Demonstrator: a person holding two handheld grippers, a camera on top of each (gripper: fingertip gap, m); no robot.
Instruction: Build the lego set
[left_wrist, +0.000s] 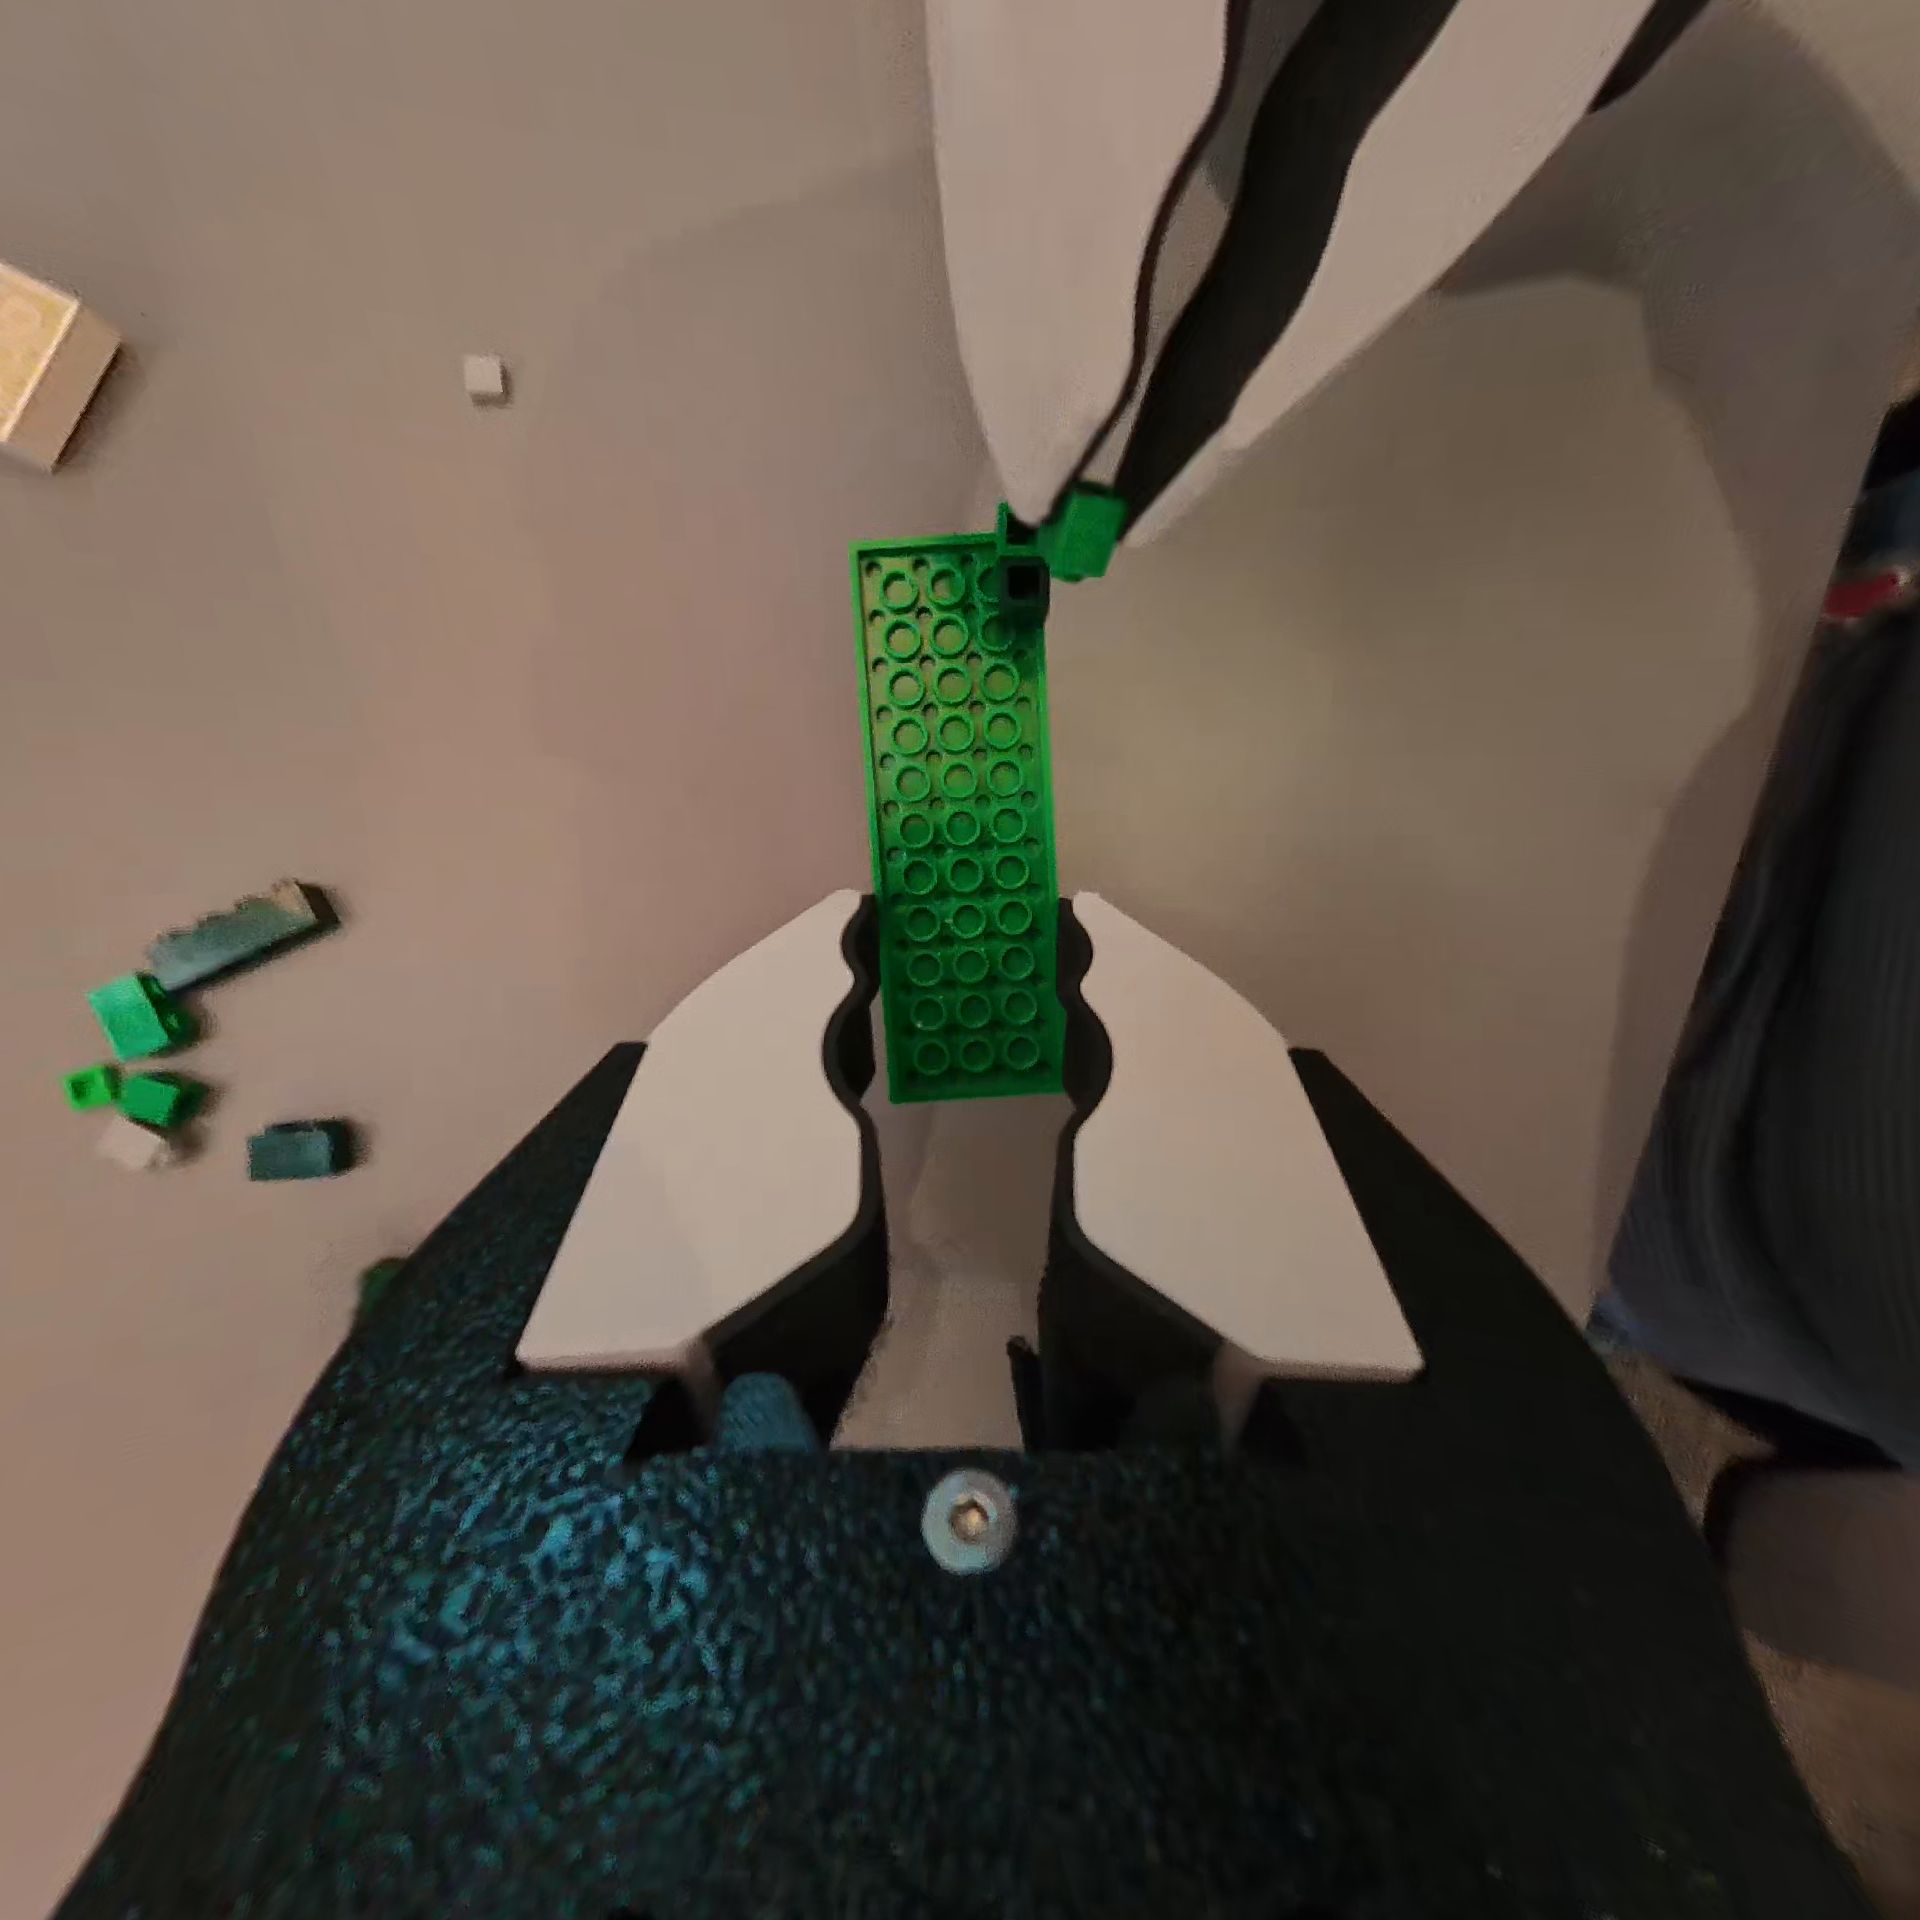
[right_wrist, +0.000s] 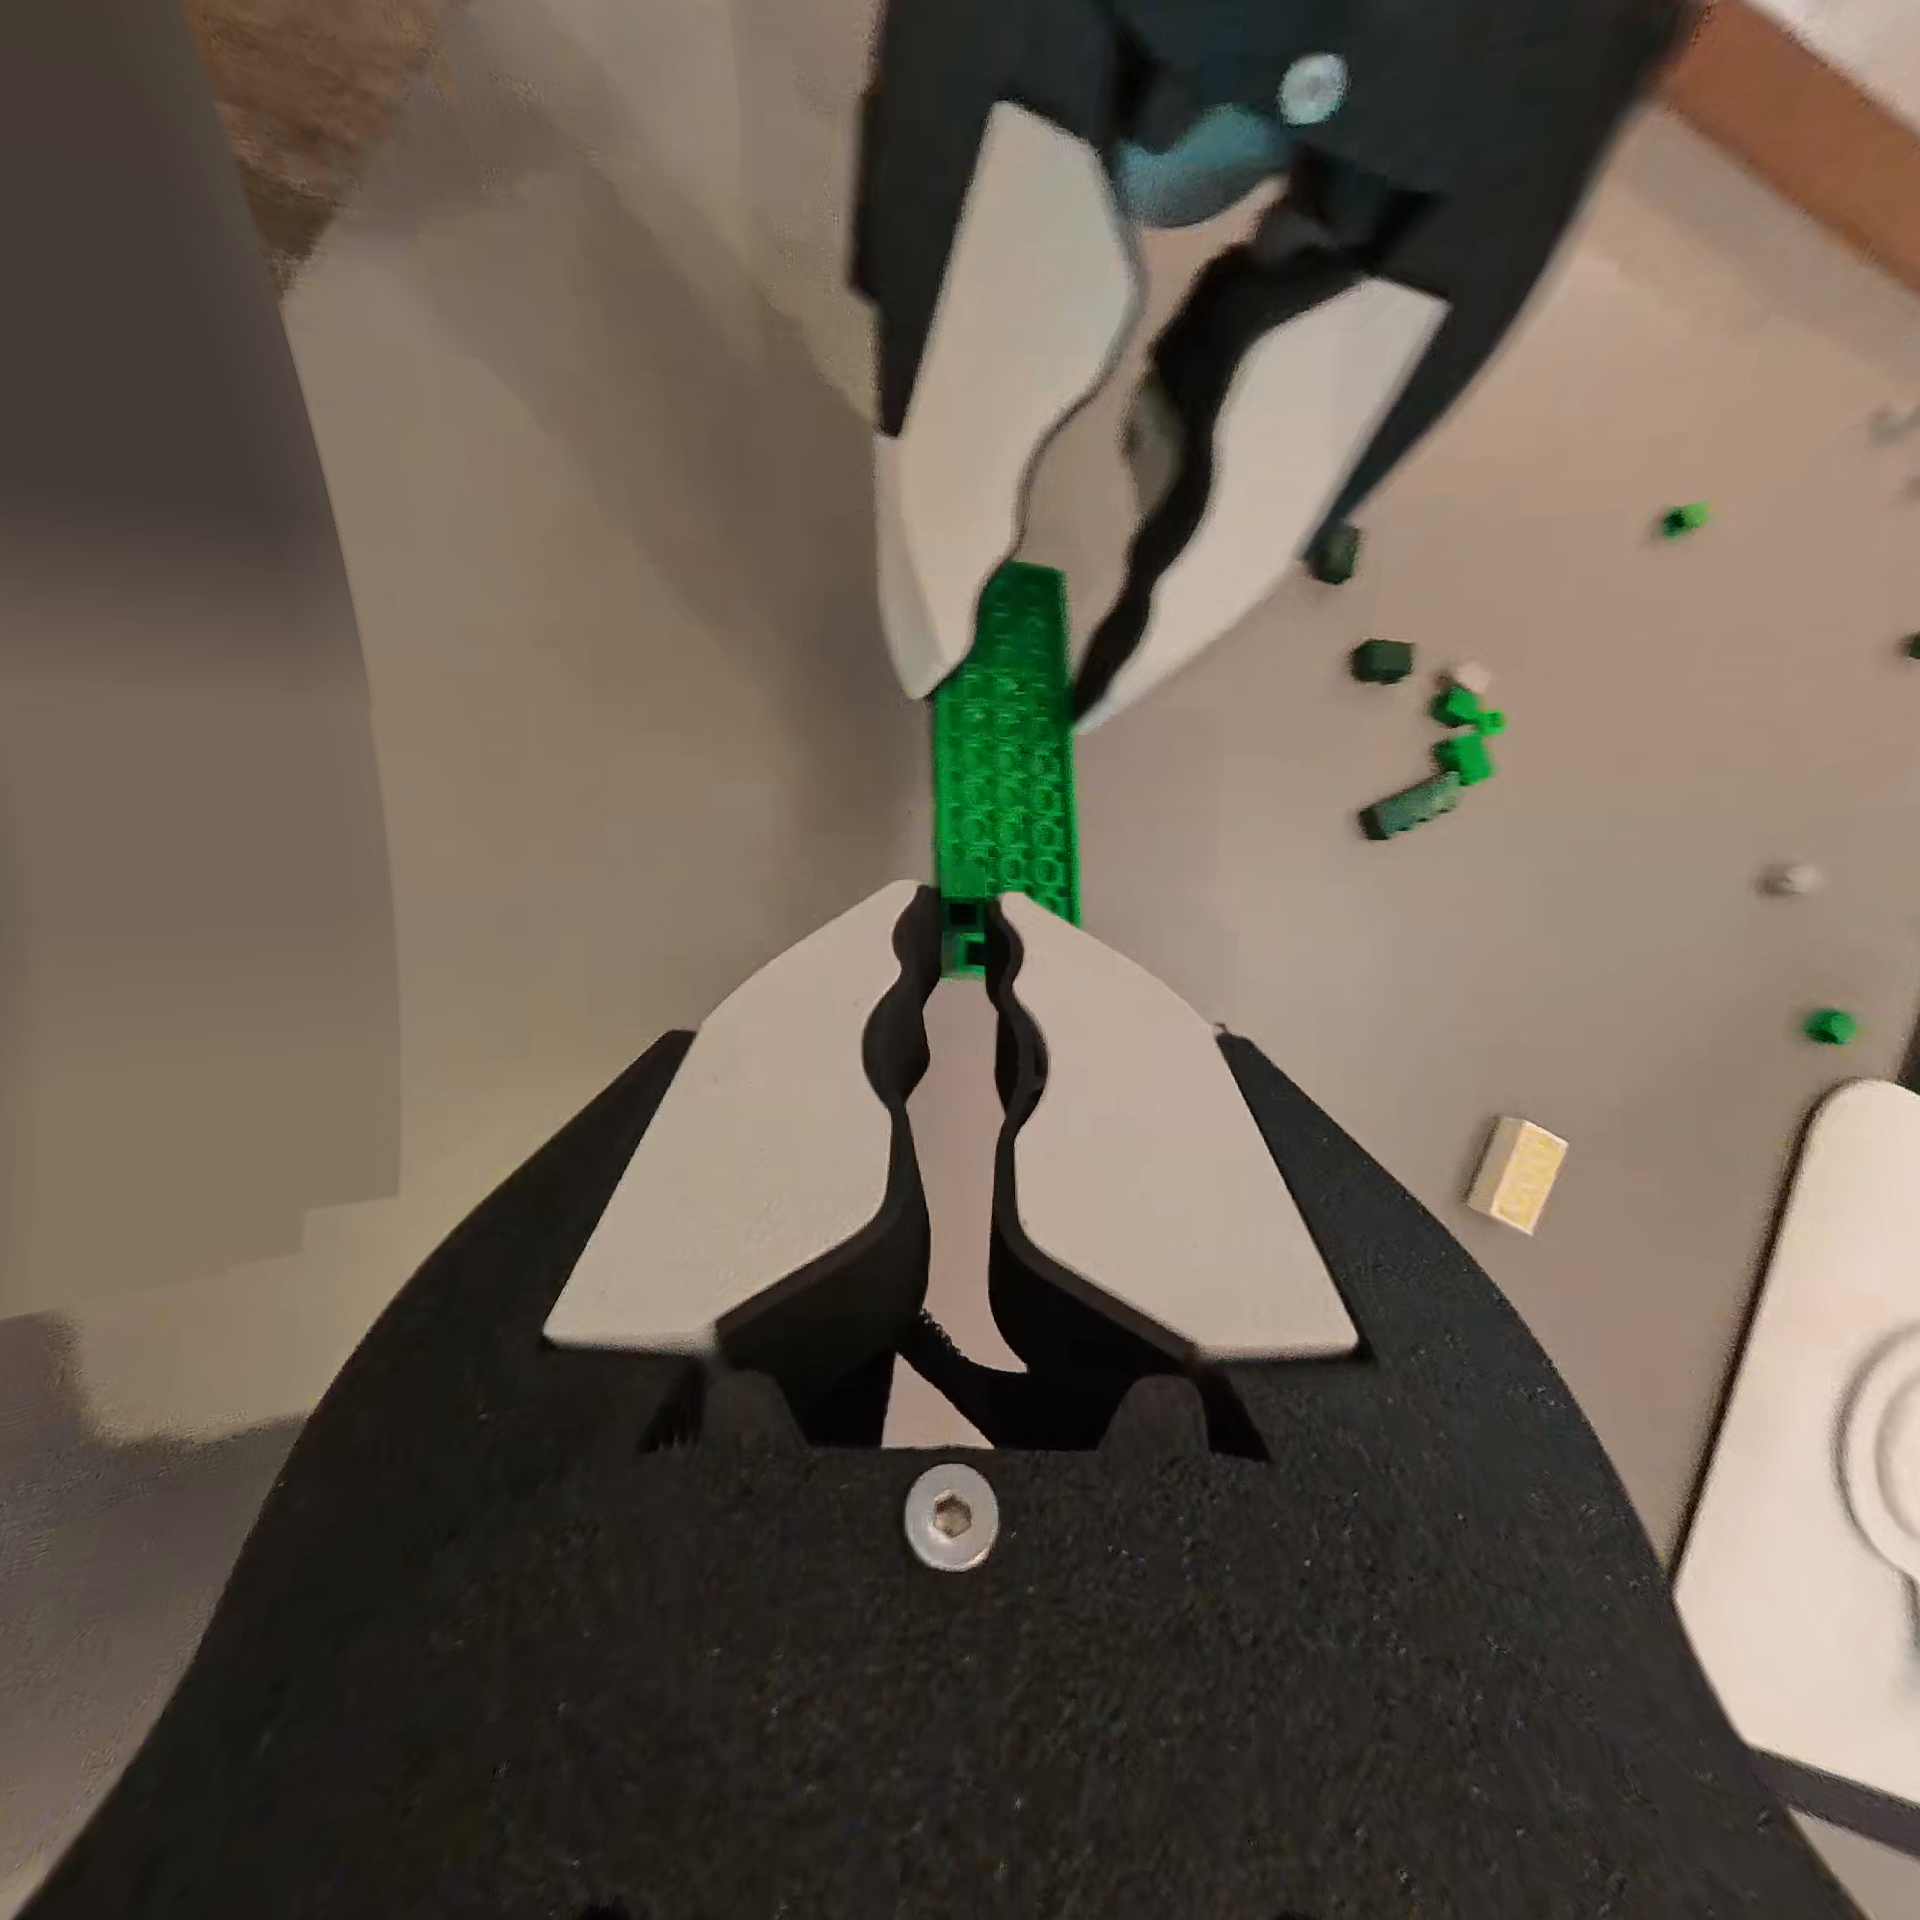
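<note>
In the left wrist view my left gripper (left_wrist: 966, 904) is shut on the near end of a long green plate (left_wrist: 961, 748), held above the table with its hollow underside towards the camera. My right gripper (left_wrist: 1070, 520) comes in from the top, shut on a small green brick (left_wrist: 1086, 535) at the plate's far right corner. In the right wrist view my right gripper (right_wrist: 961, 899) pinches that small brick (right_wrist: 964, 940) against the plate's near end (right_wrist: 1003, 800). The left gripper (right_wrist: 1003, 696) grips the far end.
Loose green bricks (left_wrist: 135, 1018) and dark green bricks (left_wrist: 244, 935) lie on the grey table at the left, also in the right wrist view (right_wrist: 1444, 748). A tan block (right_wrist: 1517, 1174) and a white tray-like object (right_wrist: 1818, 1351) sit at the right. A person's dark clothing (left_wrist: 1766, 935) is close on the right. Left tips and right tips are each some 20 centimetres from the tan block (right_wrist: 1517, 1174).
</note>
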